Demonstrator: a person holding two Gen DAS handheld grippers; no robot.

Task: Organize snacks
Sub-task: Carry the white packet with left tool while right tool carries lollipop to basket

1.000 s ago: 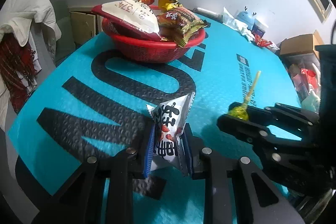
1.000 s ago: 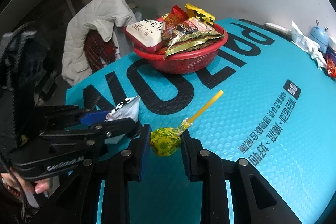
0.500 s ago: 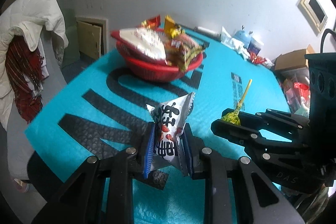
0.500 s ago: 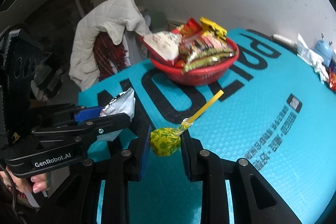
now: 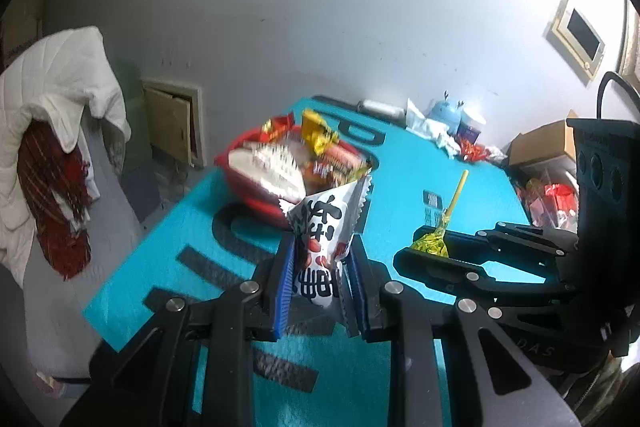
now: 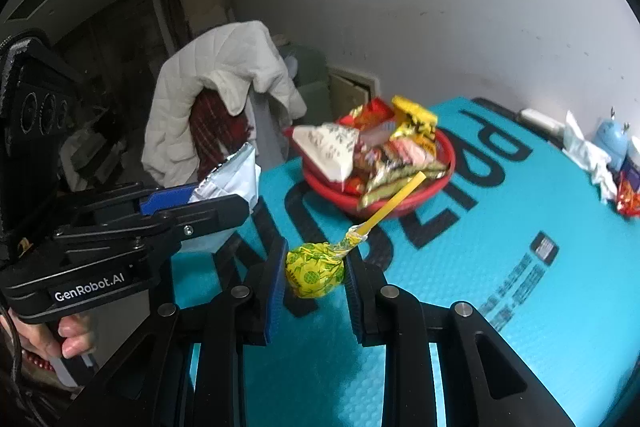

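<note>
My left gripper is shut on a white snack packet with red and black print, held up above the teal mat. My right gripper is shut on a yellow-wrapped lollipop with a yellow stick pointing away. Each gripper shows in the other's view: the right one with the lollipop in the left wrist view, the left one with the packet in the right wrist view. A red basket full of snack packets sits on the mat ahead; it also shows in the left wrist view.
The teal mat with black lettering covers the table. A white jacket over a chair stands left of the table. Tissues, a blue figure and red wrappers lie at the far right edge. Cardboard boxes stand beyond.
Both grippers have risen well above the mat with their snacks still held. The basket now looks farther and lower in both views.
</note>
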